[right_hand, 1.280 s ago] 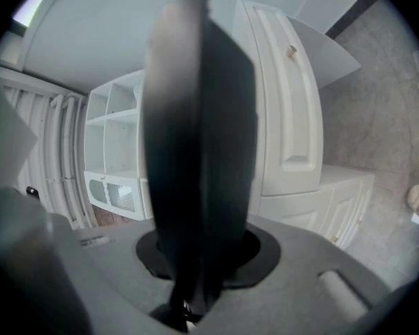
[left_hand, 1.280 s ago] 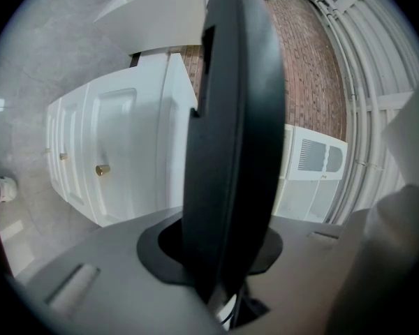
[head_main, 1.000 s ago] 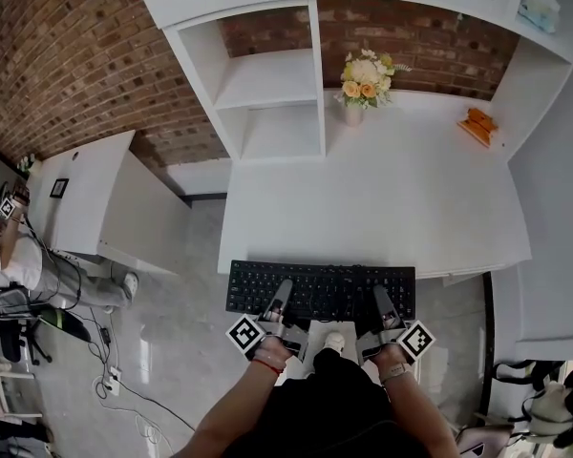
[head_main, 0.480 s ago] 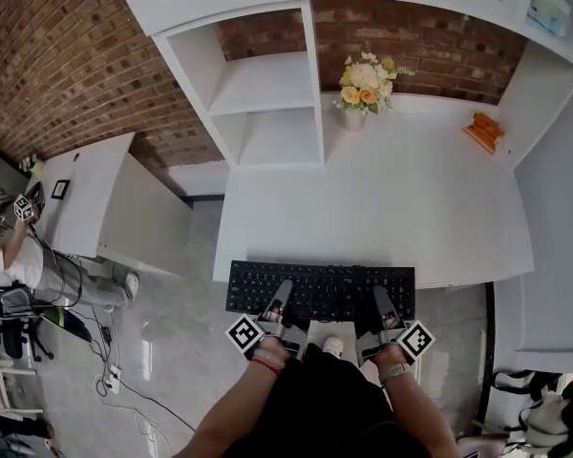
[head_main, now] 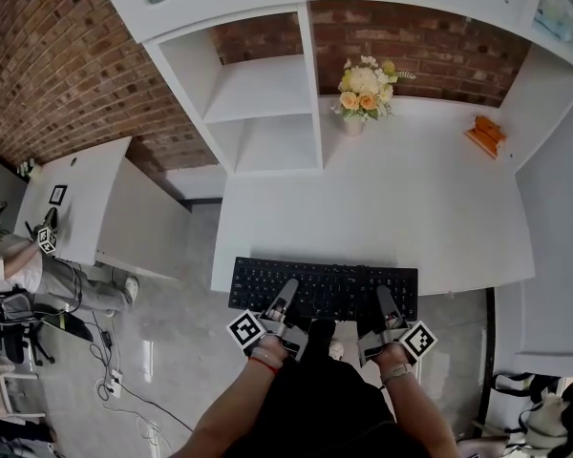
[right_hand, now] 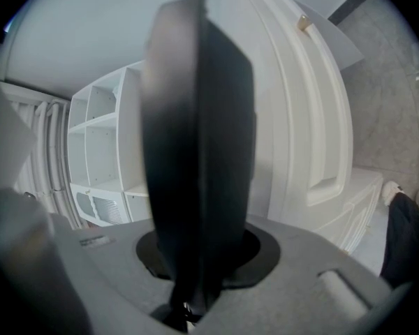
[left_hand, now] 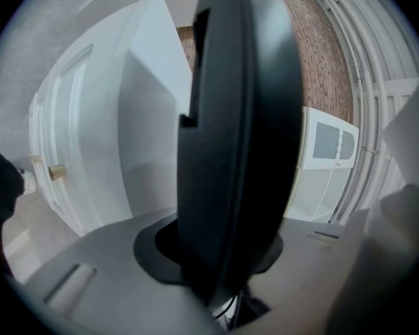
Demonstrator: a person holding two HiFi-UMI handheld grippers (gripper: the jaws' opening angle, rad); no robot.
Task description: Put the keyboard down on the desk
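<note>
A black keyboard (head_main: pixel 325 289) hangs level between both grippers at the front edge of the white desk (head_main: pixel 382 198), its far edge over the desk's front lip. Whether it touches the desk I cannot tell. My left gripper (head_main: pixel 284 296) is shut on the near edge left of the middle. My right gripper (head_main: pixel 386 300) is shut on the near edge towards the right end. In the left gripper view the keyboard (left_hand: pixel 230 131) stands edge-on as a dark slab between the grey jaws. The right gripper view shows the keyboard (right_hand: pixel 195 138) the same way.
A vase of flowers (head_main: pixel 361 93) stands at the back of the desk and an orange object (head_main: pixel 484 130) at the back right. White shelves (head_main: pixel 267 93) rise at the back left. A white side table (head_main: pixel 86 198) and another person (head_main: pixel 10 265) are at the far left.
The keyboard and both grippers have come slightly nearer the desk's front edge, still gripped the same way. The person at the left has lowered a marker cube.
</note>
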